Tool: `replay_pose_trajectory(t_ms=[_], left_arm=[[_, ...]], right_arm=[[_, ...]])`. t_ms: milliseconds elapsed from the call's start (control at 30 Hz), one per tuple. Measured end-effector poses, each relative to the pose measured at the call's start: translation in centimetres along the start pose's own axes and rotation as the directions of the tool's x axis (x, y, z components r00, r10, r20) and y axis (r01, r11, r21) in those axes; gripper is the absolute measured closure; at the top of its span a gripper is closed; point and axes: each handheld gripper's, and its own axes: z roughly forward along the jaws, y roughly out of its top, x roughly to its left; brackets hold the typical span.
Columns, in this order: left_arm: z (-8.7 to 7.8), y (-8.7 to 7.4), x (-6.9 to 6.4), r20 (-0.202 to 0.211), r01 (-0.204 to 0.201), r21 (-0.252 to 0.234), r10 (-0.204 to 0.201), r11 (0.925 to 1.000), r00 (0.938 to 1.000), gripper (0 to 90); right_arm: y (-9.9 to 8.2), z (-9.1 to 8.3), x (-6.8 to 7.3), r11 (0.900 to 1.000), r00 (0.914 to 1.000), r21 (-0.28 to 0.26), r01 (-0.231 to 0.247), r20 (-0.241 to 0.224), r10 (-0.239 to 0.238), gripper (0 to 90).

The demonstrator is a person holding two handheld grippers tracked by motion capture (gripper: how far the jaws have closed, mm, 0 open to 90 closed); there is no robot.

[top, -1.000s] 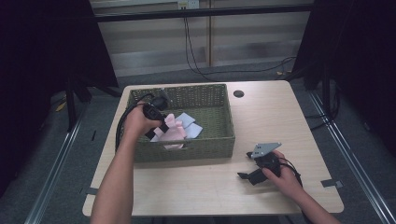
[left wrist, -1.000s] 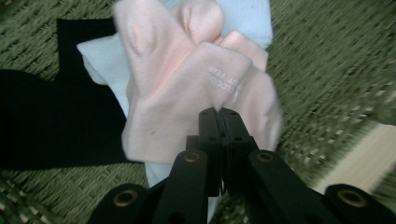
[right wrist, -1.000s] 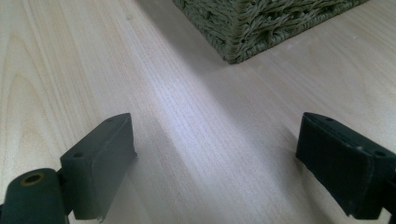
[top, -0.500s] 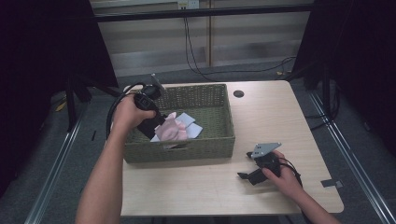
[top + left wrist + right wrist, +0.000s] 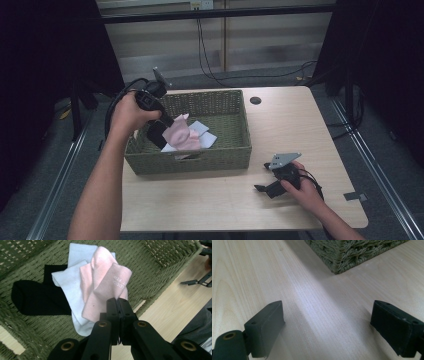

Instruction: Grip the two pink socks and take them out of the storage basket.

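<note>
Near the worktop's front right corner the right claw (image 5: pixel 266 188) rests spread and unmoved. Farther back, the left claw (image 5: pixel 117 305), pinching the pink sock (image 5: pixel 105 287), has risen, lifting it clear of the socks lying in the wicker basket (image 5: pixel 210 160); the removal looks underway.

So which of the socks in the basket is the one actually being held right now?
The pink sock: the left hand-held gripper is clamped on its edge. The pale blue sock and the black sock lie loose on the basket floor.
</note>
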Motion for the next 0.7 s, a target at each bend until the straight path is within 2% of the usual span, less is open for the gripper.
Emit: replay_pose_trajectory(t_ms=[233, 433, 700], left_arm=[[-1.4, 0.1, -0.9, 0.021, -0.017, -0.004, 0.017, 0.9998, 0.9996, 88.5], [-2.3, 0.1, -1.6, 0.016, -0.021, -0.005, 0.021, 0.9998, 0.9996, 88.4], [-3.2, 0.0, -3.1, 0.024, -0.059, -0.005, 0.060, 0.9982, 0.9979, 88.4]], right_arm=[[0.0, 0.0, 0.0, 1.0000, 1.0000, 0.001, -0.001, -0.004, 0.001, 10.6], [0.0, 0.0, 0.0, 1.0000, 1.0000, 0.002, 0.002, -0.001, -0.002, 10.6], [0.0, 0.0, 0.0, 1.0000, 1.0000, 0.002, 0.001, -0.002, -0.001, 10.5]])
